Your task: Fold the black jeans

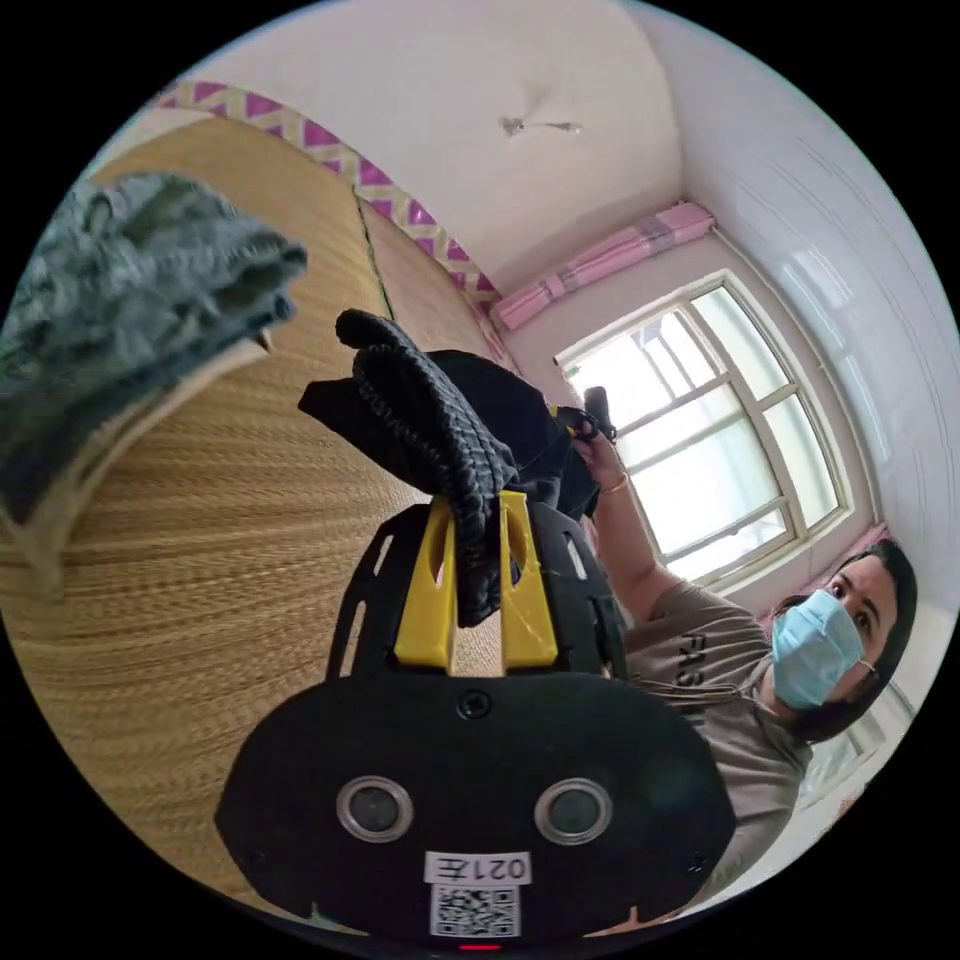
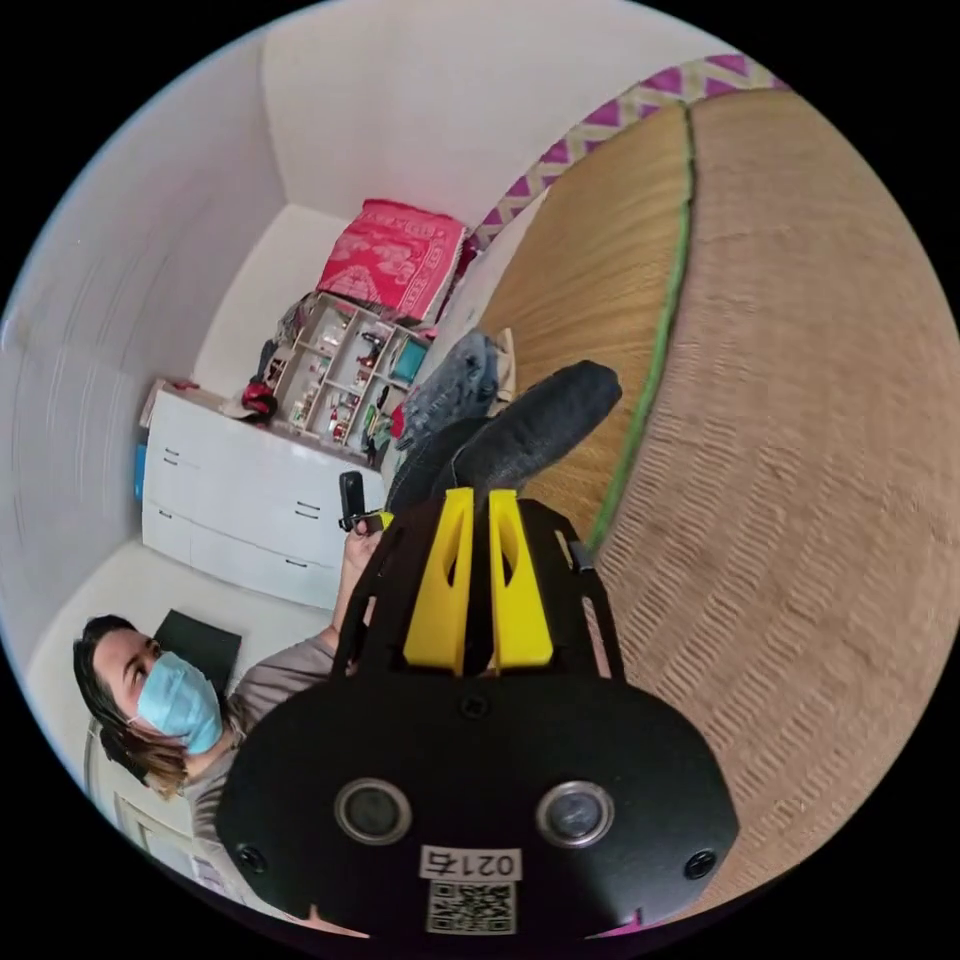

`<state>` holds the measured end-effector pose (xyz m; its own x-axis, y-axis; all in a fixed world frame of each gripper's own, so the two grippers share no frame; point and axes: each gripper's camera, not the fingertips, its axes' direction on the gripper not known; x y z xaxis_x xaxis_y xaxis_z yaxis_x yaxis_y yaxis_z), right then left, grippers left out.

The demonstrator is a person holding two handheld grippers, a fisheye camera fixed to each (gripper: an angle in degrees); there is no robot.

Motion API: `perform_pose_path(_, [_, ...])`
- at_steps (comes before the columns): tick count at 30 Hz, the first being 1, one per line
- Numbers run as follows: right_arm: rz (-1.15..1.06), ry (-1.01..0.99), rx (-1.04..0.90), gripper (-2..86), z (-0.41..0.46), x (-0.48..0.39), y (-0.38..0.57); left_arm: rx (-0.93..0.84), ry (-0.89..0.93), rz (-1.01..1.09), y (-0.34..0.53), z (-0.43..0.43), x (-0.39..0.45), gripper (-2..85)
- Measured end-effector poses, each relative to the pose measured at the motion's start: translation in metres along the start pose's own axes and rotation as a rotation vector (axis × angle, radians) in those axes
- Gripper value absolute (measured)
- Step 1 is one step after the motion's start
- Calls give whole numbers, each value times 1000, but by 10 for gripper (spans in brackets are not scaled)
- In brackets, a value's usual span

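The black jeans (image 1: 440,420) hang bunched above the woven straw mat (image 1: 200,560). My left gripper (image 1: 478,505) is shut on a thick gathered edge of them, its yellow jaws pressing the cloth from both sides. In the right gripper view, the black jeans (image 2: 530,420) rise as a rounded fold out of my right gripper (image 2: 480,497), whose yellow jaws are shut on the fabric. The other gripper (image 1: 597,405) shows past the jeans in the left gripper view, held in the person's hand. In the right gripper view the other gripper (image 2: 352,500) sits at the left of the fold.
A folded grey garment (image 1: 120,300) lies on the mat; it shows as the grey garment (image 2: 455,385) behind the jeans. The person (image 1: 760,660) stands by a window (image 1: 720,430). A white dresser (image 2: 230,500) and a shelf (image 2: 350,380) stand by the wall.
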<state>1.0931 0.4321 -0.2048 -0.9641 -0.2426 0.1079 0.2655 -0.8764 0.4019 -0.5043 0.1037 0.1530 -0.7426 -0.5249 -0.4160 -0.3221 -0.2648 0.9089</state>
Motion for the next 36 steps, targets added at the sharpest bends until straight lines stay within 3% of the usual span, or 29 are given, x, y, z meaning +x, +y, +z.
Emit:
perform_pose_path(5, [-173,-46,-33,21,100,-100,-115,203,-227,26,-22,-172,16,59])
perform_pose_path(8, [-257,-41,11,45,159,-154,-178,340,-265,-44,-35,-243,-13,62])
perform_pose_path(13, [-277,90,82,68,235,-201,-244,506,-283,-341,8,-275,-127,67])
perform_pose_path(15, [-270,145,86,63,255,-202,-243,599,-142,-427,46,-275,-174,66])
perform_pose_path(17, [-264,180,28,56,273,-190,-229,678,1,-410,78,-278,-192,66])
perform_pose_path(24, [-189,176,-12,20,223,-132,-141,787,-54,-282,113,-282,-134,75])
perform_pose_path(28, [-232,254,56,-3,145,-116,-57,739,-186,-48,149,-249,-61,4])
perform_pose_path(33, [-218,506,169,-2,71,-107,51,621,-134,58,191,-164,3,-8])
perform_pose_path(36, [-188,797,243,23,35,-106,102,507,0,40,199,-101,23,-9])
